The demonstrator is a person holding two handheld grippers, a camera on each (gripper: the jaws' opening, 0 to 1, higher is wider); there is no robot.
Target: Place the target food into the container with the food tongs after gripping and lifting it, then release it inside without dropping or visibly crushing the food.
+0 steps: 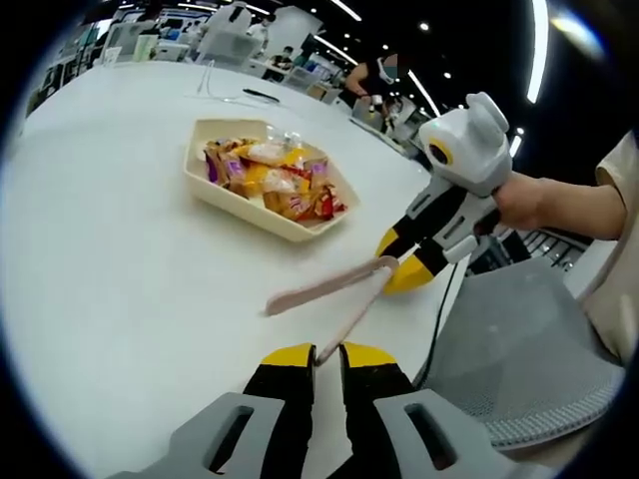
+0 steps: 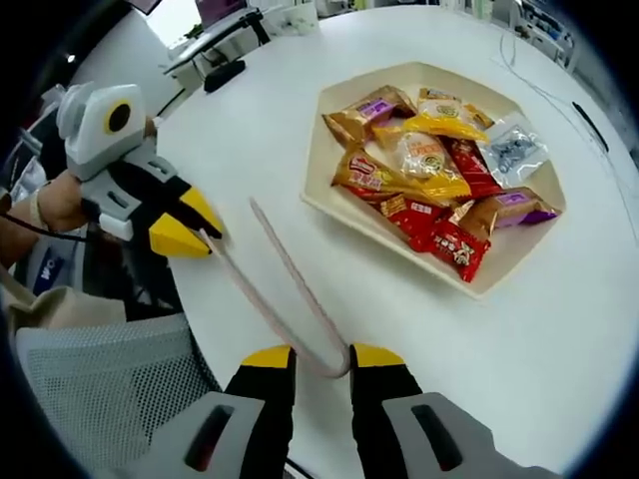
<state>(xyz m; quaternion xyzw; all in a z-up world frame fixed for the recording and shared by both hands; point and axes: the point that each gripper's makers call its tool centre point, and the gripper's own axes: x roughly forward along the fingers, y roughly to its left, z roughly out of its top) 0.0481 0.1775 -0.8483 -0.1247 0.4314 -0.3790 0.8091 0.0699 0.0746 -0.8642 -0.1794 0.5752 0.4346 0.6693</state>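
Left gripper view first: my left gripper (image 1: 317,353) rises from the bottom edge, its yellow-tipped jaws pinching the end of one arm of the pink food tongs (image 1: 329,289). The tongs stretch across the white surface (image 1: 120,279) toward my right gripper (image 1: 397,267), which pinches their joined end. Beyond them sits a cream hexagonal tray (image 1: 262,216) heaped with wrapped snacks (image 1: 275,178) (orange, purple and red packets). A grey mesh chair (image 1: 519,349) stands beside the surface.

Right gripper view: my right gripper (image 2: 321,359) is pressed onto the bend of the tongs (image 2: 285,289), whose two arms fan away; my left gripper (image 2: 195,238) grips the tip of one arm. The tray (image 2: 344,215) lies near, apart from the tongs, and the snacks (image 2: 429,165) all rest inside it.
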